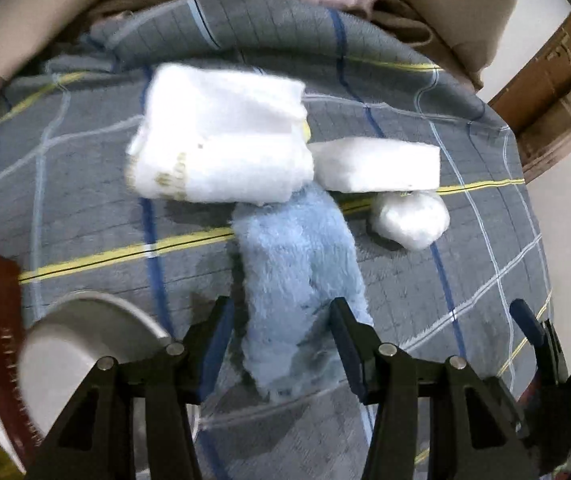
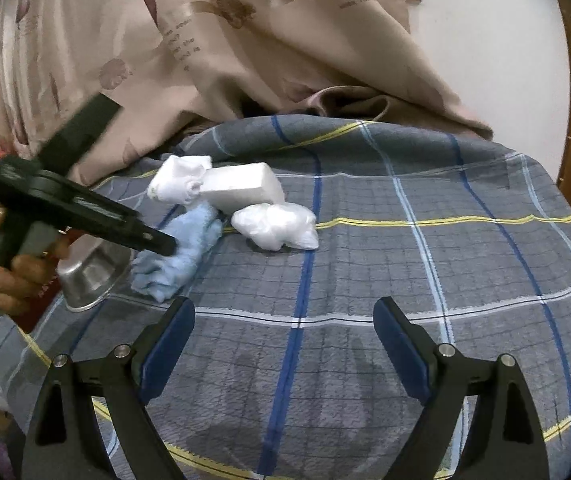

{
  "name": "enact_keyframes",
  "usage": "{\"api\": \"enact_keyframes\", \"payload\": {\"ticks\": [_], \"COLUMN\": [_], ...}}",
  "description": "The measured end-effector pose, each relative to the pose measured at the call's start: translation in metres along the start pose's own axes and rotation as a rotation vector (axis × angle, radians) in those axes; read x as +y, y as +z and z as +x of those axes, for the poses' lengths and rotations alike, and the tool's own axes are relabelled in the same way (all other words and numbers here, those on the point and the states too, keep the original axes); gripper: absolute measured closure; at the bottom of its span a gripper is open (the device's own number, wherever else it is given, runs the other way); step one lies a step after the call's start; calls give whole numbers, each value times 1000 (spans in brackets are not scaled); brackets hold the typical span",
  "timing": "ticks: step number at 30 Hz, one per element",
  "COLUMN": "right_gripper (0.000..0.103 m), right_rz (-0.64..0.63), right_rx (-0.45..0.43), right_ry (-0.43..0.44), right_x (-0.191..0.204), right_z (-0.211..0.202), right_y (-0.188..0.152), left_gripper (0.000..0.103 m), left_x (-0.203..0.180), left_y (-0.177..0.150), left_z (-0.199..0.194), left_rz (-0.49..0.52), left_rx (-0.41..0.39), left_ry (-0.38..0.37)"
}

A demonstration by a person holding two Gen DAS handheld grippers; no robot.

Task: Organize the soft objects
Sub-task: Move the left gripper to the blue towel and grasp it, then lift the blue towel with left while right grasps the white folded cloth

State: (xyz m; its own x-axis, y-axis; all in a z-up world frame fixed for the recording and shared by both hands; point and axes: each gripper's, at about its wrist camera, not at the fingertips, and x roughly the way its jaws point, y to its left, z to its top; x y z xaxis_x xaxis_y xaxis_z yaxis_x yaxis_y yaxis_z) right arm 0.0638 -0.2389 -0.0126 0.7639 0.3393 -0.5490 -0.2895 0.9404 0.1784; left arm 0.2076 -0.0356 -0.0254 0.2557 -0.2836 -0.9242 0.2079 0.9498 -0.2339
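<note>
The left gripper [image 1: 281, 320] straddles the blue fluffy cloth [image 1: 297, 280] with its jaws apart, contact uncertain. The cloth lies on the checked blanket [image 2: 405, 260], touching the folded white cloth [image 1: 221, 148] beyond it. The right gripper [image 2: 281, 328] stands wide open and empty, well apart from the cloth.

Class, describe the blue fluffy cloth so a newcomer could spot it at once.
Start at the grey checked bedspread and find the cluster of soft things beside the metal bowl. The blue fluffy cloth lies nearest the bowl, between the left gripper's open fingers. It alone is pale blue and furry; its neighbours are white.
</note>
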Motion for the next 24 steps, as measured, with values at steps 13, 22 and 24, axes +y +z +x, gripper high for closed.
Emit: {"api": "enact_keyframes", "payload": {"ticks": [13, 22, 24], "right_gripper": [14, 14, 14], "right_rz": [12, -14, -113], "right_rx": [-4, -24, -26], "right_ry": [45, 67, 85], "right_x": [-3, 0, 15], "right_z": [-1, -5, -3], "right_y": [1, 7, 20], "left_gripper": [84, 84, 84], "left_x": [-30, -30, -22], "left_y": [-20, -81, -92], "left_z": [1, -41, -53], "left_rz": [39, 11, -26], "left_rx": [-129, -214, -233], "left_ry": [17, -29, -34]}}
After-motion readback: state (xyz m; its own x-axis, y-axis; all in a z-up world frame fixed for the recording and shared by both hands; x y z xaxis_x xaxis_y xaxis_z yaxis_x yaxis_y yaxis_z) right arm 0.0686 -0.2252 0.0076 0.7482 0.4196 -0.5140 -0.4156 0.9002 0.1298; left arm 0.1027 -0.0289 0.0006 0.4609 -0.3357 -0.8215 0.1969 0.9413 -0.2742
